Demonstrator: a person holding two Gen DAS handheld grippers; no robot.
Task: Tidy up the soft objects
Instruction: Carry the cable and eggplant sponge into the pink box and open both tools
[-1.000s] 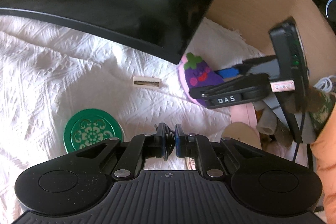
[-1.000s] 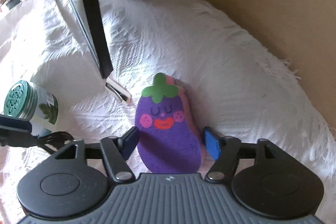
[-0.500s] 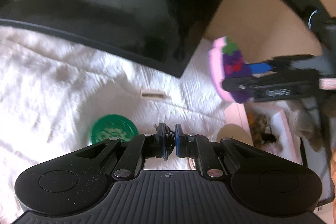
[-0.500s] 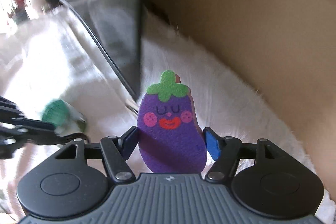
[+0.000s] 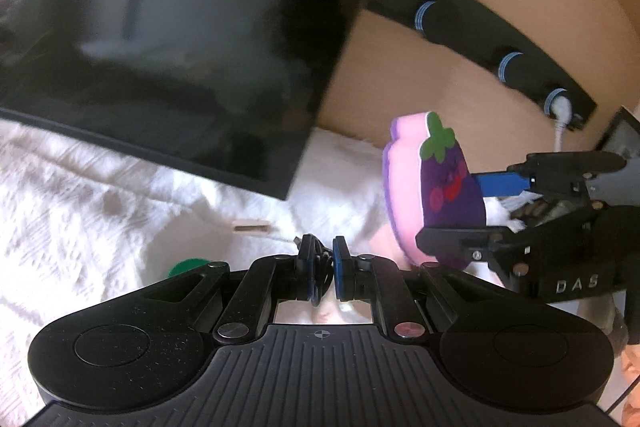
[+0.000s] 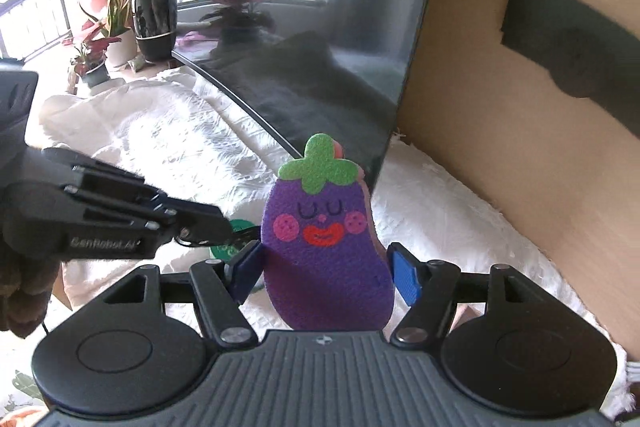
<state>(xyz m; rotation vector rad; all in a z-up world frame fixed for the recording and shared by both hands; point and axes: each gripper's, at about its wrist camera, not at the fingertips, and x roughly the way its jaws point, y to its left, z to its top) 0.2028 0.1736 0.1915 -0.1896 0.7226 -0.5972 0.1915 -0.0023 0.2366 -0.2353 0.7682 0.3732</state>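
Eggplant sponge: a purple felt face on a pink foam back, held upright in the air above the white cloth, just in front of the dark screen's lower right corner.
Right tongs: clamped on the sponge's lower body from both sides; the blue pads press its edges, likely so the soft foam stays flat and the face stays readable.
Left tongs: drawn together on a thin black cord, judged a hold to keep it out of the way; what the cord belongs to is not clear.
Green-lidded jar: near and left, low on the cloth, half hidden behind the left tongs.
Step in hand: carrying the sponge clear of the cloth, judged toward wherever soft things are gathered.
Risk: foam may twist in a side grip.
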